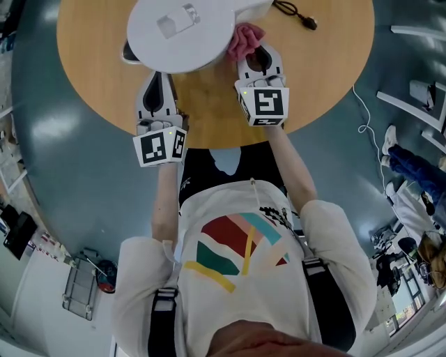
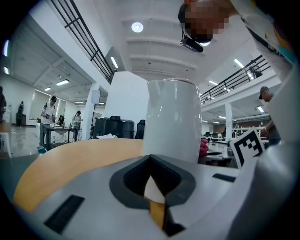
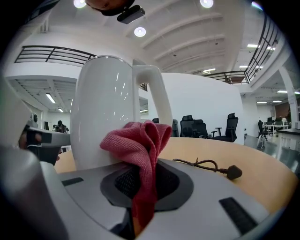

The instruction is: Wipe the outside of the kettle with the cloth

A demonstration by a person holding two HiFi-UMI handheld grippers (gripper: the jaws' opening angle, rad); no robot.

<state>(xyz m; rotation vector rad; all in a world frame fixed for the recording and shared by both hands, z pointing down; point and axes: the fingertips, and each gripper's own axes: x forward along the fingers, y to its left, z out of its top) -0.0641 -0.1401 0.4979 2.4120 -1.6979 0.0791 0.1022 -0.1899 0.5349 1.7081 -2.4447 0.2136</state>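
A white kettle [image 1: 182, 31] stands on the round wooden table [image 1: 327, 77]; it fills the middle of the left gripper view [image 2: 172, 119] and the left half of the right gripper view [image 3: 105, 117]. My right gripper [image 1: 255, 61] is shut on a pink cloth [image 1: 244, 40], whose bunched top [image 3: 140, 140] rests against the kettle's side below the handle [image 3: 157, 93]. My left gripper [image 1: 157, 89] sits just in front of the kettle's near left side, jaws shut with nothing between them [image 2: 154, 197].
A black power cord with plug [image 1: 296, 14] lies on the table to the right of the kettle, seen also in the right gripper view [image 3: 213, 168]. The table's near edge [image 1: 209, 143] runs just behind both grippers. Chairs and people stand far off.
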